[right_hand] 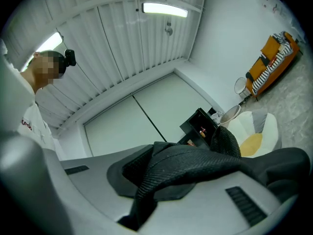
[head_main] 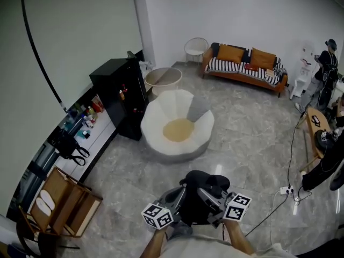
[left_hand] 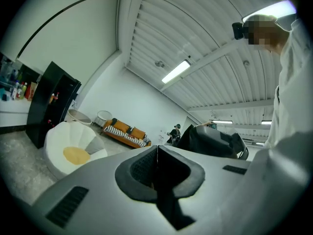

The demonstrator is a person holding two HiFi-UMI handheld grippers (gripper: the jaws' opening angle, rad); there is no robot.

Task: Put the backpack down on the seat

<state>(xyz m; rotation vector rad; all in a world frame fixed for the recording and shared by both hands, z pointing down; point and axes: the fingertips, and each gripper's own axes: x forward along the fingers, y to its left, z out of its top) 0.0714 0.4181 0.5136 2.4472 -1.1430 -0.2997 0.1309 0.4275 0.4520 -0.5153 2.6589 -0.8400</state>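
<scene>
Head view has you at the carrying step: you hold the backpack point(head_main: 201, 198) in front of you, well apart from the white seat point(head_main: 161, 112) standing mid-floor. Your right gripper point(right_hand: 161, 177) is clamped on its woven strap point(right_hand: 195, 163), while your left gripper point(left_hand: 157, 173) has its jaws pressed together with nothing plainly between them. Next you likely need to reach the seat and lower the bag onto it before releasing

Your backpack point(head_main: 201, 198) read black, its strap a coarse charcoal weave; your left gripper point(left_hand: 157, 166) and right gripper point(right_hand: 159, 175) were pale grey with black pads and black-and-white square-marked cubes. The seat point(head_main: 161, 112) was white with a mustard-yellow centre and one grey panel, on a grey marbled floor point(head_main: 252, 138). You also had a black cabinet point(head_main: 115, 87), a sofa point(head_main: 244, 63) with orange cushions over black-and-white stripes, and a brown box point(head_main: 62, 203).
</scene>
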